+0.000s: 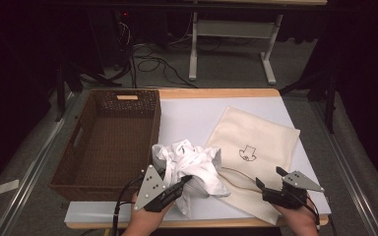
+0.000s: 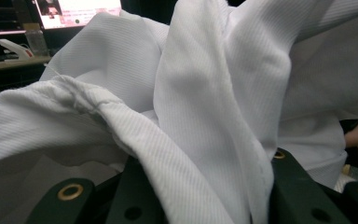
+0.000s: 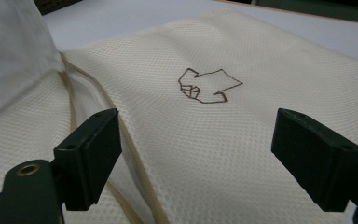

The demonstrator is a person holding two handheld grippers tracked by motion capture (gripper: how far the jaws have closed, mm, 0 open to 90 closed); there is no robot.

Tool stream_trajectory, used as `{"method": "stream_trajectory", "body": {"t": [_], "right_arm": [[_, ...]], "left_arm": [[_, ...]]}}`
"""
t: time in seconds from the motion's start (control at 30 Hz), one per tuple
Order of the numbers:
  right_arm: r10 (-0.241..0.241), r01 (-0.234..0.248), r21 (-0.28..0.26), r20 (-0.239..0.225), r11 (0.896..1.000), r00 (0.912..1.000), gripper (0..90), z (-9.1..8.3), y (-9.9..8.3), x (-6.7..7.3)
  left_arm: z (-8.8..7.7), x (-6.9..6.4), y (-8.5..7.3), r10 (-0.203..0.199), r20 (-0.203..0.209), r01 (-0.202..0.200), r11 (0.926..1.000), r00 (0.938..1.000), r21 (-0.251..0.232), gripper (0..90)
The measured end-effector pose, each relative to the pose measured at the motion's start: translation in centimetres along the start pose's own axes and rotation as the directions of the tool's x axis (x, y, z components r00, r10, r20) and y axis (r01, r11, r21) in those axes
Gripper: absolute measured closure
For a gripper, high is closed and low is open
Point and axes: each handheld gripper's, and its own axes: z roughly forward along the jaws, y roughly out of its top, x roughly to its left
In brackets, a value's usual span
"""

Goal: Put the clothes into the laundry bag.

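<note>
Wicker comes first: we see a brown woven basket (image 1: 106, 142) taking up the left half of the high view, standing on a pale table sheet (image 1: 192, 118). To its right, across the centre and right of that frame, lies a cream mesh bag (image 1: 256, 147) flat on the sheet, with a small dark outline drawing (image 3: 208, 85) on it and a tan drawstring (image 3: 121, 140) trailing along its near edge. Just left of the bag, in the lower centre, we find a crumpled white garment (image 1: 192, 164), partly overlapping the bag's corner. Our left gripper (image 1: 182, 183) sits at the lower left of centre, and its jaws are clamped on a fold of the garment, which drapes over them in its own view. Our right gripper (image 1: 268, 179) hovers at the lower right over the bag's near edge, jaws spread wide; whether they brush the mesh we cannot quite tell.
</note>
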Motion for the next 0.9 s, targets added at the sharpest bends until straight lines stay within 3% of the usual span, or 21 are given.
{"method": "stream_trajectory", "body": {"t": [0.13, 0.17, 0.27, 0.57, 0.87, 0.9], "right_arm": [[0.023, -0.022, 0.011, -0.047, 1.000, 0.9986, 22.8, 0.7, 0.5, 0.7], [0.023, -0.022, 0.012, -0.049, 1.000, 0.9985, 23.9, 0.9, 0.7, 0.8], [0.034, -0.033, 0.023, -0.055, 0.999, 0.9979, 28.3, 1.5, 0.8, 1.0], [-0.047, 0.054, 0.091, -0.079, 0.994, 0.9958, 37.7, 2.5, 0.7, 2.0], [-0.116, 0.129, 0.116, -0.111, 0.985, 0.9870, 53.8, 3.6, 1.3, 2.8], [-0.119, 0.135, 0.125, -0.131, 0.983, 0.9843, 62.0, 3.9, 1.6, 2.7]], "left_arm": [[0.3, -0.1, -0.4, -0.013, 0.010, 0.013, 0.9997, 0.9999, 0.021, 71.3], [0.5, -0.1, -0.7, -0.036, 0.015, 0.036, 0.9990, 0.9992, 0.026, 71.3], [0.7, 0.1, -0.8, -0.040, 0.003, 0.040, 0.9987, 0.9992, 0.033, 71.3], [1.5, 0.7, -1.7, -0.104, -0.008, 0.104, 0.9904, 0.9946, 0.091, 71.2], [2.0, 0.3, -2.0, -0.092, 0.005, 0.090, 0.9879, 0.9958, 0.126, 71.1], [2.1, 0.3, -2.1, -0.091, 0.006, 0.090, 0.9877, 0.9958, 0.128, 71.1]]}}
